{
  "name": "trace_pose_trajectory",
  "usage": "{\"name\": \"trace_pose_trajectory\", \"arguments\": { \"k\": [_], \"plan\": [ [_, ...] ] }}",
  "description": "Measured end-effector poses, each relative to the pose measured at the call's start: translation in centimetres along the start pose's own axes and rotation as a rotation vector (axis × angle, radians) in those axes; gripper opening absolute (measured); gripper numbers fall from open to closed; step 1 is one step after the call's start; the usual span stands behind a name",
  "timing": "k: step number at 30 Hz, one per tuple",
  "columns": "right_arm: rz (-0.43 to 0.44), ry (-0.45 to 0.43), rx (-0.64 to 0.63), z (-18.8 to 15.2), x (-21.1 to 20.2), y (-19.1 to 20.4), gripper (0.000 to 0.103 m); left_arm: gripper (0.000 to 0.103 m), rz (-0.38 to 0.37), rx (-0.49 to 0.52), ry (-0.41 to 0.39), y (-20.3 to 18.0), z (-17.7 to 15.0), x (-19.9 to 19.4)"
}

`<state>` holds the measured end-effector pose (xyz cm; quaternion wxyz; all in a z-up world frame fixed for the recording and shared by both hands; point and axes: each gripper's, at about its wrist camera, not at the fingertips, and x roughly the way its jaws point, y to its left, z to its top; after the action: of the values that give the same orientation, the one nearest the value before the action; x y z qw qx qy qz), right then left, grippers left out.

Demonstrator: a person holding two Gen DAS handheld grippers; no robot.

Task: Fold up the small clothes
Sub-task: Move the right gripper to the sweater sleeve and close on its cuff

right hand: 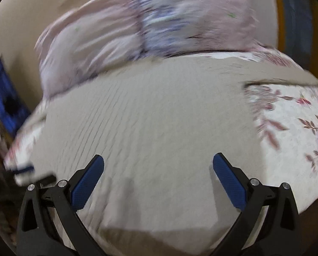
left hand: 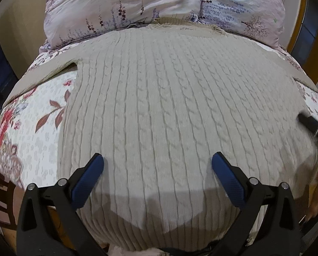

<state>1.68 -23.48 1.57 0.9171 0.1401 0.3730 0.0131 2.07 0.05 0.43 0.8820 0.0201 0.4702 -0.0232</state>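
L gripper (left hand: 158,162) & R gripper (right hand: 158,162) both spread wide over sweater (left hand: 169,106)

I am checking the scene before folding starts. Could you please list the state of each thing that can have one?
Sweater: spread flat on the quilt, unfolded, sleeves out to both sides.
Left gripper: open, over the sweater's lower part, holding nothing.
Right gripper: open, holding nothing; view blurred.
Pillow: lying beyond the sweater's collar.
Quilt: spread under the sweater.
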Motion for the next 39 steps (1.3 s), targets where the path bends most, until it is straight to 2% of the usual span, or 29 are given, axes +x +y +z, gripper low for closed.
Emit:
{"name": "trace_pose_trajectory", "arguments": {
  "k": [3, 8, 10, 16, 19, 22, 32, 39],
  "plan": [
    [-0.01, -0.01, 0.13, 2.5, 0.0, -4.5, 0.101, 0.101, 0.002, 0.0, -0.002, 0.4, 1.4, 0.4],
    [-0.035, -0.001, 0.371, 7.3, 1.0, -12.9, 0.086, 0.101, 0.038, 0.021, -0.026, 0.9, 4.3, 0.9],
    [-0.056, 0.005, 0.443, 8.6, 1.9, -15.4, 0.076, 0.101, 0.038, 0.026, -0.017, 1.3, 5.7, 1.3],
    [-0.124, 0.019, 0.615, 10.4, 4.2, -20.8, 0.06, 0.101, 0.032, 0.016, 0.01, 2.6, 9.2, 3.0],
    [-0.139, 0.018, 0.722, 10.5, 5.3, -23.3, 0.055, 0.101, -0.016, 0.001, 0.018, 3.2, 10.5, 3.7],
    [-0.152, 0.018, 0.797, 10.4, 5.7, -25.1, 0.052, 0.101, -0.053, -0.017, -0.009, 3.7, 11.5, 4.0],
    [-0.167, -0.055, 0.889, 10.5, 5.9, -28.7, 0.03, 0.101, -0.091, -0.02, -0.071, 3.8, 14.1, 5.2],
    [-0.213, -0.086, 0.884, 10.6, 5.8, -29.4, 0.018, 0.101, -0.108, -0.019, -0.087, 3.4, 15.3, 6.2]
  ]
}}
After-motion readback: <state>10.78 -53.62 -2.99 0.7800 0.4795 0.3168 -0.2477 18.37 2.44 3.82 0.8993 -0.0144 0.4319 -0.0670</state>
